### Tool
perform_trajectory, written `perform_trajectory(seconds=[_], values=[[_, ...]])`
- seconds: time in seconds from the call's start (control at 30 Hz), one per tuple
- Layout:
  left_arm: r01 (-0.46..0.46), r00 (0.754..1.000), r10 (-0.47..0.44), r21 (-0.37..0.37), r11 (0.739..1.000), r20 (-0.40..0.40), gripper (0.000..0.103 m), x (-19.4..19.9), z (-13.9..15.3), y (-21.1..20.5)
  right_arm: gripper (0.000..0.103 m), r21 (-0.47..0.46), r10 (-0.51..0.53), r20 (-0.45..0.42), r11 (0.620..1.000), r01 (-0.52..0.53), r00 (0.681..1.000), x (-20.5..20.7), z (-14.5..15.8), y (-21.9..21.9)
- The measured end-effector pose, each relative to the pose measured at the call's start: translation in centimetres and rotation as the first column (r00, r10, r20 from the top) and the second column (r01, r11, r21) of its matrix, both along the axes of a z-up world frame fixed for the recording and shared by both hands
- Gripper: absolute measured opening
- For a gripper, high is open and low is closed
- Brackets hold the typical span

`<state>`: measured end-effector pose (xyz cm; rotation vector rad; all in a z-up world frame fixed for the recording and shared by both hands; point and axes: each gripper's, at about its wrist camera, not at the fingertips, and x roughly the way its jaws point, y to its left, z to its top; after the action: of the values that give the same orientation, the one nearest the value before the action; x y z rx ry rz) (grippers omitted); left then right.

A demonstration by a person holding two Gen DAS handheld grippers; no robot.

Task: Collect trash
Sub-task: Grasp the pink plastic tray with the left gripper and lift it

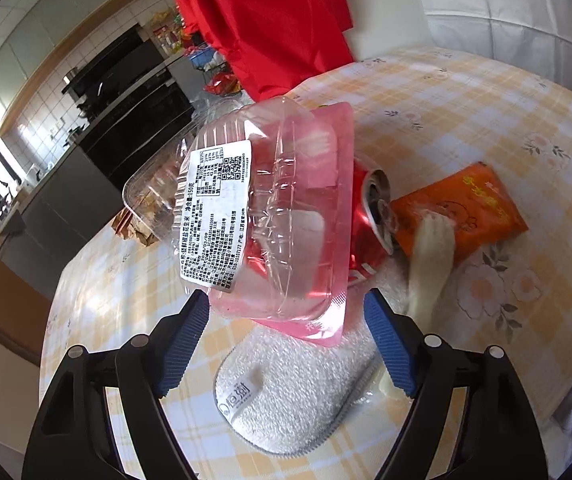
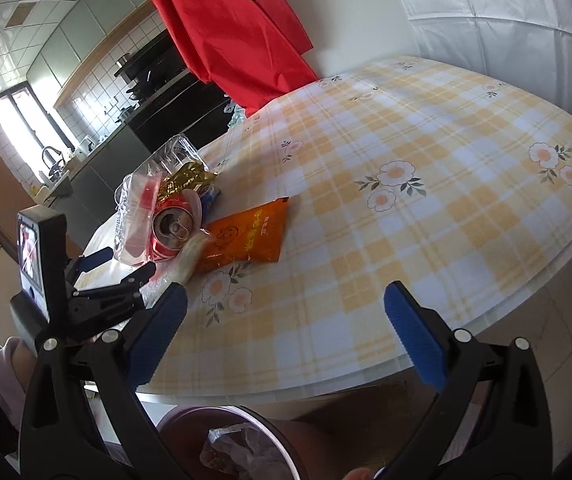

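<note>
Trash heaped on a checked tabletop (image 2: 426, 208)

Left gripper (image 1: 286, 312) spread wide, empty, before a clear plastic container (image 1: 270, 216) leaning on a crushed red can (image 2: 172, 228); right gripper (image 2: 286, 320) gapes over the table edge.

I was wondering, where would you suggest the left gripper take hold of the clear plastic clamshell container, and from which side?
I would grip the clear clamshell container across its near flanged end, coming straight in from the left gripper's side. That end points between the open fingers, narrow enough to fit. The domed labelled top looks slippery, and the far side leans on the red can, so approaching there risks knocking it.
</note>
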<state>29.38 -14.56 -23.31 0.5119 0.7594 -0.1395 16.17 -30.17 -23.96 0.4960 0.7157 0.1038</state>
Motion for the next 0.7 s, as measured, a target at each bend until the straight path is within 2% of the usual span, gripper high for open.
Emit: perform_trajectory(seconds=[0.1, 0.27, 0.33, 0.53, 0.7], values=[[-0.013, 1.0, 0.013, -0.001, 1.0, -0.002, 0.076, 0.9, 0.1, 0.4, 0.097, -0.01, 0.015, 0.003, 1.0, -0.015, 1.0, 0.1, 0.0, 0.2], [0.008, 1.0, -0.009, 0.079, 0.997, 0.014, 0.076, 1.4, -0.7, -0.1, 0.097, -0.013, 0.039, -0.008, 0.999, -0.039, 0.999, 0.2, -0.3, 1.0], [0.0, 1.0, -0.002, 0.083, 0.997, 0.022, 0.068, 1.7, -0.7, 0.0, 0.097, -0.013, 0.047, -0.015, 0.999, -0.047, 0.999, 0.2, -0.3, 1.3], [-0.011, 0.999, 0.014, -0.058, 0.998, 0.051, 0.066, 0.6, 1.5, 2.2, 0.097, -0.02, 0.079, -0.024, 0.997, -0.079, 0.997, 0.2, 0.1, 2.2], [-0.055, 0.995, 0.071, -0.195, 0.979, 0.076, 0.066, -0.9, 4.1, 5.5, 0.097, -0.067, 0.115, -0.044, 0.991, -0.118, 0.992, 1.0, 0.2, 3.8]])
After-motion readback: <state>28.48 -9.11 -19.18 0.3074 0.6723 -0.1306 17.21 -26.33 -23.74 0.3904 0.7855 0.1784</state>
